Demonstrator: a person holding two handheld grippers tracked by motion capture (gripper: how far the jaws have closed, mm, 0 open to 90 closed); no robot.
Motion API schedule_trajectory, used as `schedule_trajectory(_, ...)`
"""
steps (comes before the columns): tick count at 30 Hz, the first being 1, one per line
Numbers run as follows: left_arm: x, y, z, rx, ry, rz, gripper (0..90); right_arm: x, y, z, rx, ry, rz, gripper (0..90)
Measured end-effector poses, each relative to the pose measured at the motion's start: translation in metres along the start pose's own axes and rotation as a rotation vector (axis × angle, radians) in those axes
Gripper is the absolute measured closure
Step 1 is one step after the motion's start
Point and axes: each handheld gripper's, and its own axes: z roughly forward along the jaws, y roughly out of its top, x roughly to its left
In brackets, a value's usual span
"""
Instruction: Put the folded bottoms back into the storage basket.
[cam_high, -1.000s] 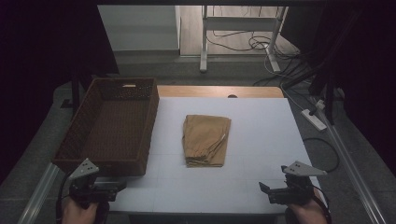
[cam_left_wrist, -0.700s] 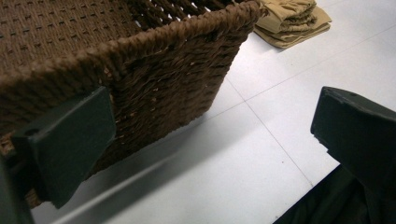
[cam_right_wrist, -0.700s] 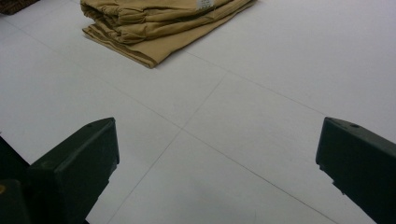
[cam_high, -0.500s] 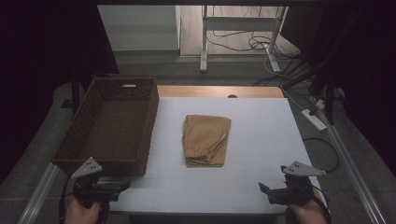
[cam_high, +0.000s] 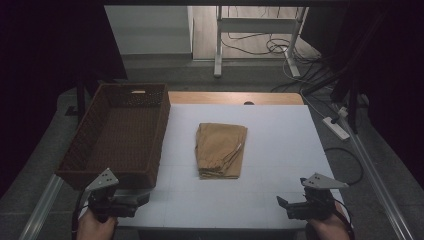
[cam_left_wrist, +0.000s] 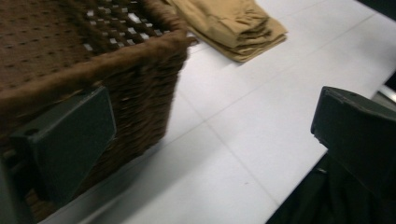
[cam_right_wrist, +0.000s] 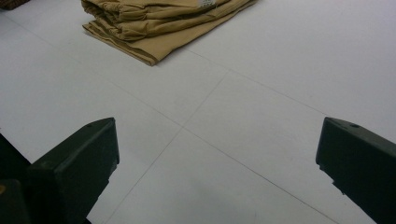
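High view has you parked at the near edge of the white table top (cam_high: 280, 130), one tool in each hand, and neither one is on anything. Your left gripper (cam_high: 142, 198) sits at the near left corner, right up against the front wall of the brown wicker basket (cam_high: 122, 127). Your right gripper (cam_high: 281, 202) is over at the near right corner, with bare table all around it.

The thing you're nearest to working on is the folded tan garment (cam_high: 220, 149), looks like pants or shorts. It lies flat around the middle of the table, just right of the basket but not touching it. It's well ahead of both tools, roughly between them, so it's up and to the right of your left one and up and to the left of your right one.

In the left gripper view the jaws are spread wide with nothing between them. The wicker basket (cam_left_wrist: 88, 60) corner is sitting just behind the left jaw, and the garment (cam_left_wrist: 229, 23) is way off at the top past the basket corner.

Right gripper view is the same deal: jaws wide apart, plain white table (cam_right_wrist: 261, 140) between them, and the garment (cam_right_wrist: 159, 23) up at the top left, folded edges facing you, well clear of the jaws.
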Motion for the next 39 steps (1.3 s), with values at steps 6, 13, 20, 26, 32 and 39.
schedule_trajectory(6,-0.008,0.001,0.01,0.013,-0.054,0.03,0.0,0.0,0.0,0.0,0.0,0.001,-0.004,0.2)
schedule_trajectory(13,-0.017,0.003,0.019,0.027,-0.082,0.065,0.0,0.001,0.0,0.0,-0.002,0.005,-0.009,0.2)
schedule_trajectory(20,-0.021,0.007,0.025,0.008,-0.128,0.076,0.0,0.001,0.0,0.0,-0.001,0.006,-0.011,0.2)
schedule_trajectory(26,-0.024,0.009,0.03,-0.004,-0.185,0.082,0.0,0.0,0.0,-0.001,-0.001,0.003,-0.007,0.2)
schedule_trajectory(32,-0.028,0.012,0.037,0.015,-0.178,0.071,0.0,0.001,-0.001,-0.001,-0.002,0.004,-0.008,0.2)
schedule_trajectory(39,-0.033,0.014,0.043,0.028,-0.184,0.079,0.0,0.001,-0.001,-0.001,-0.002,0.007,-0.008,0.2)
